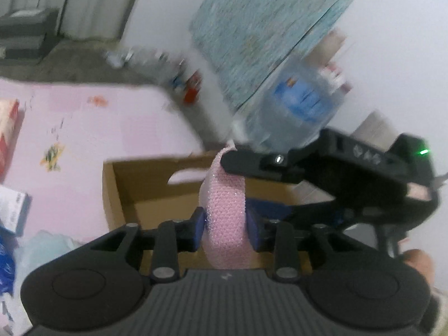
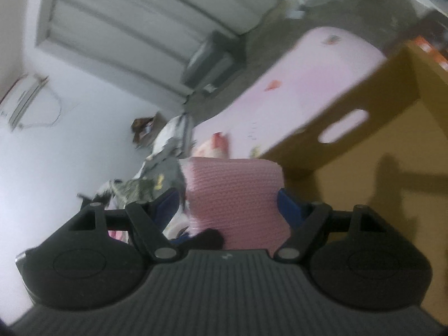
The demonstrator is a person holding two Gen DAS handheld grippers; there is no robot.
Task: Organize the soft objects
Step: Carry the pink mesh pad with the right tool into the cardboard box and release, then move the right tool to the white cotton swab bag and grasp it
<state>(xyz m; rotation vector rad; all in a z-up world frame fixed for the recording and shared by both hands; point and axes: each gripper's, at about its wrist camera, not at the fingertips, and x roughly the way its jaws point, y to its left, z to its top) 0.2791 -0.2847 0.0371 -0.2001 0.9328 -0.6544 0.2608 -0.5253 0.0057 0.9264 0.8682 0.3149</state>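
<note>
Both tools pinch the same pink knitted cloth (image 1: 225,210). Seen from the left wrist, the left tool (image 1: 225,224) has its blue pads (image 1: 196,231) pressed against the two sides of a rolled or folded length of the cloth, which rises upright between them. The upper end of that length runs up to the black tip of the right tool (image 1: 252,163), which reaches in from the right edge of the view. A green light (image 1: 424,151) glows on its body.

Seen from the right wrist, the right tool (image 2: 232,198) grips a wider bunch of the pink knitted cloth (image 2: 233,193) between its blue pads (image 2: 289,205), its fingers drawn in on the fabric from either side.

The cloth hangs over an open cardboard box (image 1: 134,190) with an oval handle hole (image 1: 184,176) in its far wall; the right wrist view shows the same box (image 2: 378,151) to the right of the cloth. The box sits on a pink mat (image 1: 84,128), near the mat's far right corner. A large clear water bottle (image 1: 296,109) with a blue label lies just beyond the box, under a pale blue patterned sheet (image 1: 260,28). Small packages lie along the mat's left edge, blurred. Motion blur softens both views.
</note>
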